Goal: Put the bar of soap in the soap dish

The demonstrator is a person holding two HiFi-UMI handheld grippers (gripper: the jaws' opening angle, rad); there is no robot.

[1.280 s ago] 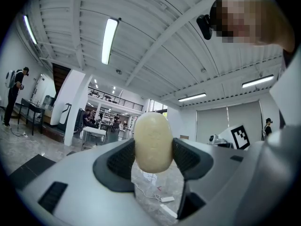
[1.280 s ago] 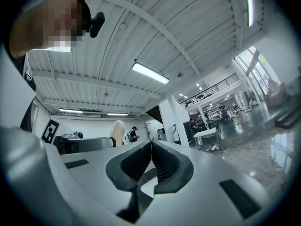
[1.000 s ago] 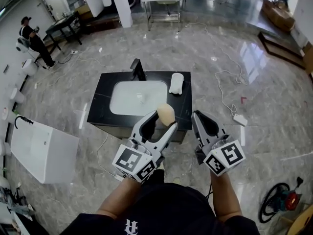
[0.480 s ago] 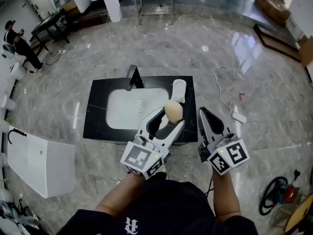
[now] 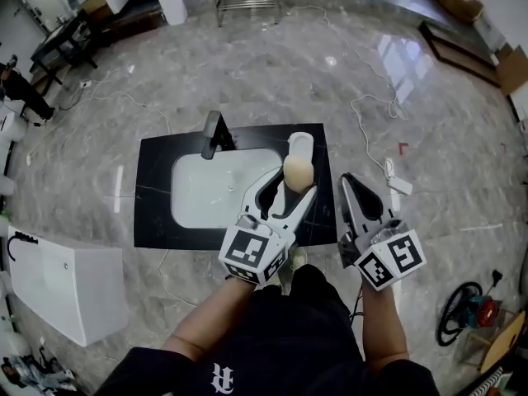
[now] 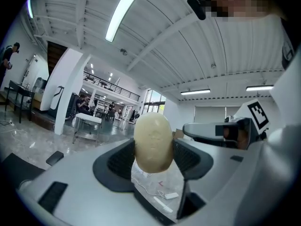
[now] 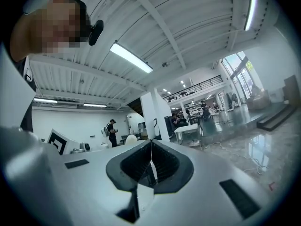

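A cream oval bar of soap (image 5: 298,172) (image 6: 152,142) is clamped between the tips of my left gripper (image 5: 293,184) (image 6: 151,155), held in the air over the right part of the black counter (image 5: 153,209). The white soap dish (image 5: 300,144) stands on the counter's far right corner, just beyond the soap in the head view. To the right of the left one, my right gripper (image 5: 350,185) (image 7: 150,168) hangs shut and empty, beside the counter's right edge.
A white basin (image 5: 210,186) is set in the counter, with a black tap (image 5: 214,133) behind it. A white box (image 5: 70,287) stands on the marble floor at the left. Cables and a white power strip (image 5: 399,186) lie on the floor at the right.
My left gripper has carried the soap forward and right, from over the counter's front edge to just short of the soap dish. The right gripper has kept alongside, still shut.
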